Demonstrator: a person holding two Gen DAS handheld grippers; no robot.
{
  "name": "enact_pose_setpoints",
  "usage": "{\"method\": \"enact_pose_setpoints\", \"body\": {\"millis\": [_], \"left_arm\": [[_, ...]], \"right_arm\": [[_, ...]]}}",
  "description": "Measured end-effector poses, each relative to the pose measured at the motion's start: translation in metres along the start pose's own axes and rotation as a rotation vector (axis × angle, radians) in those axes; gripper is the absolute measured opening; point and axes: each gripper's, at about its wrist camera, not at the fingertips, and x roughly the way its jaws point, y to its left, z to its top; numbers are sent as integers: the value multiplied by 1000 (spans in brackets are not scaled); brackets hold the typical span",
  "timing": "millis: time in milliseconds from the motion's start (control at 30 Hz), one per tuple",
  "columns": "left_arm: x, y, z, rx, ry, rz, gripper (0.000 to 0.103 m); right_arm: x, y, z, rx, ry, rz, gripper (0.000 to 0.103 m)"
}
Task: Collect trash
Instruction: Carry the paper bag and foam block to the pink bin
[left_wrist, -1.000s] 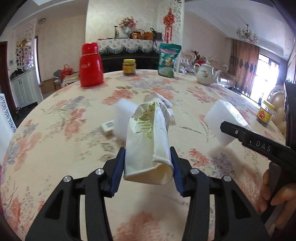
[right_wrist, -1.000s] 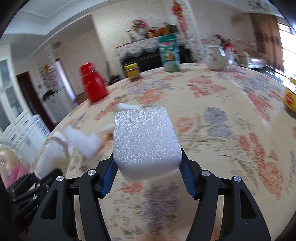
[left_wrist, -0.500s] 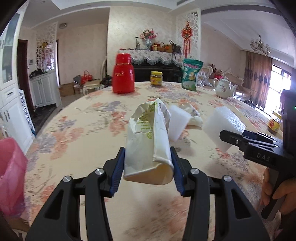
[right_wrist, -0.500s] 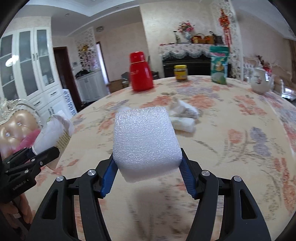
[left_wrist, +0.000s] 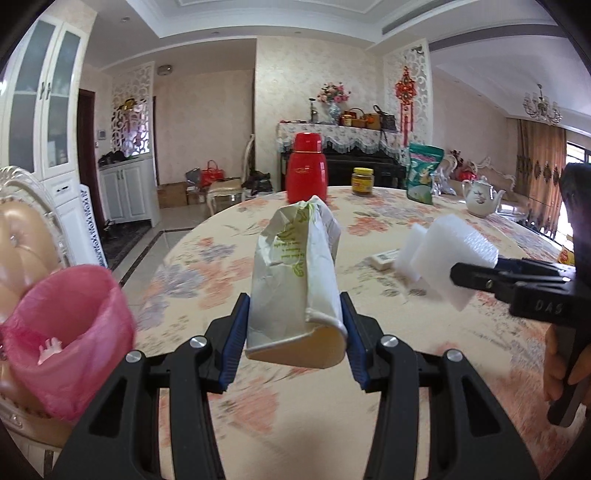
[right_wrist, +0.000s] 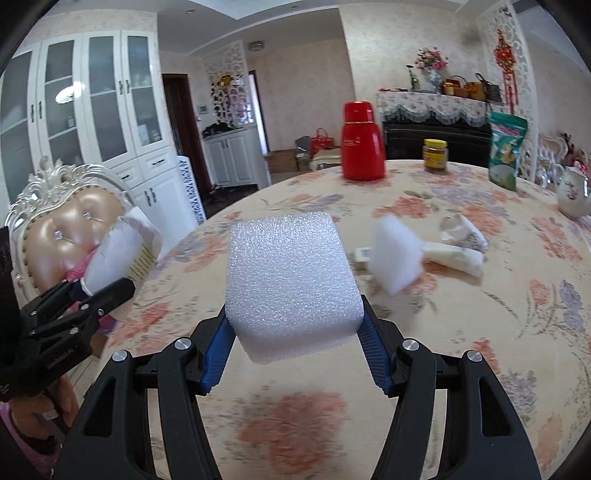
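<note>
You've got the round floral-cloth table (left_wrist: 424, 369) spread under both grippers. Off its near left edge sits one bin lined with a pink plastic bag (left_wrist: 70, 332), right in front of a padded white-framed chair (right_wrist: 70, 218). Far side: one red thermos (left_wrist: 307, 168), one green snack pouch (left_wrist: 424, 173), one white teapot (left_wrist: 480, 197), one yellow-lidded jar (left_wrist: 362, 181). Your left gripper (left_wrist: 295, 325) is clamped on the crumpled white paper bag (left_wrist: 295, 280); your right gripper (right_wrist: 293, 332) squeezes a white foam block (right_wrist: 290, 280). Still on the table: one foam piece (right_wrist: 397, 254), two crumpled wrappers (right_wrist: 460, 247), one small white box (right_wrist: 362, 254).

home dining room, floral table (left_wrist: 424, 424), cabinets (right_wrist: 92, 110)
</note>
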Motion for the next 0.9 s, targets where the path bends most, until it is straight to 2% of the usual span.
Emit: {"method": "enact_pose_setpoints", "body": {"millis": [300,733,900], "left_arm": [[-28,53,-15,-35,-5,79,47],[-71,182,-18,-181,-12,283,47],[-63,239,-15,-232,25,308,47]], "right_arm": [[21,77,16,-107,22,124,60],[96,201,35,-276,68,298,60],[129,241,47,-301,94,354,60]]}}
